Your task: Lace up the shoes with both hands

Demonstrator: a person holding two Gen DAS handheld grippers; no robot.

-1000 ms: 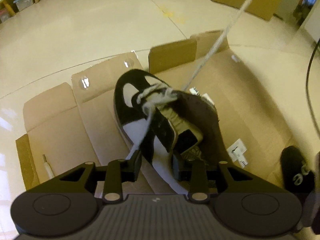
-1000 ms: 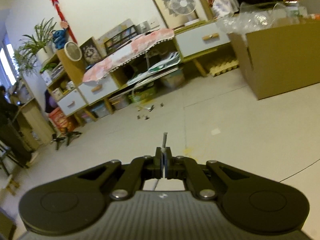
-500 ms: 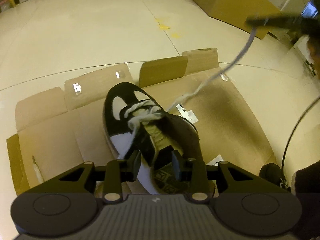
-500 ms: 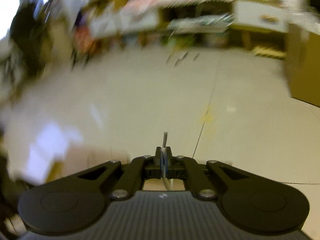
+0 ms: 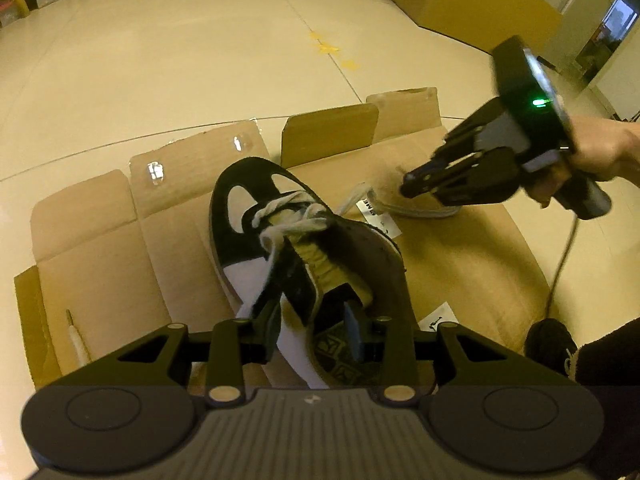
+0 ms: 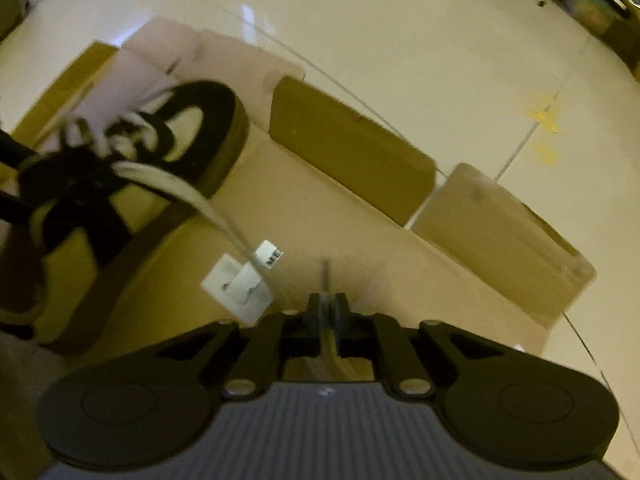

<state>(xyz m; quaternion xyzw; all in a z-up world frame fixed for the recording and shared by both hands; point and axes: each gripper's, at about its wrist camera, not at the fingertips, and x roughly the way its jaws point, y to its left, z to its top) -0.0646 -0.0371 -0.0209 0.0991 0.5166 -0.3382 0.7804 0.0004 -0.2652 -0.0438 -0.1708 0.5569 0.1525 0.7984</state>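
Left gripper [image 5: 312, 330]: nearest the lens, pointing steeply down over the heel end of the shoe. Its jaws stand part-open astride the collar, one finger outside the white side panel, the other down in the opening. Whether the pads actually press the collar wall I cannot tell; it looks like a bracing hold.

Shoe [image 5: 304, 256]: a black-and-white sneaker lying mid-sheet on the flattened cardboard [image 5: 96, 264], toe toward the far flaps, heel toward the near edge. White lace [image 5: 288, 216] crosses the lower eyelets only; the upper ones look unthreaded.

Free lace end [image 6: 216, 210]: it runs from the eyelets toward the right side of the cardboard, over a white label [image 6: 240, 286].

Right gripper [image 6: 329, 314]: low over the cardboard's right half, aimed steeply down, with the person's hand [image 5: 596, 156] around its handle. Its jaws are opening; a thin lace tip shows in the narrow gap, so the strand sits between them as the clench lets go.

Step in hand: judged a release and re-grip after drawing the lace through.

Doing it well: keep the shoe steady with the left, let the strand settle slack on the cardboard rather than on the shoe, then retake it close to the stiff tip so that it can be aimed at the next free eyelet.

Far: pale floor [image 5: 200, 60] and a cardboard box [image 5: 480, 4] beyond the sheet's far right corner.
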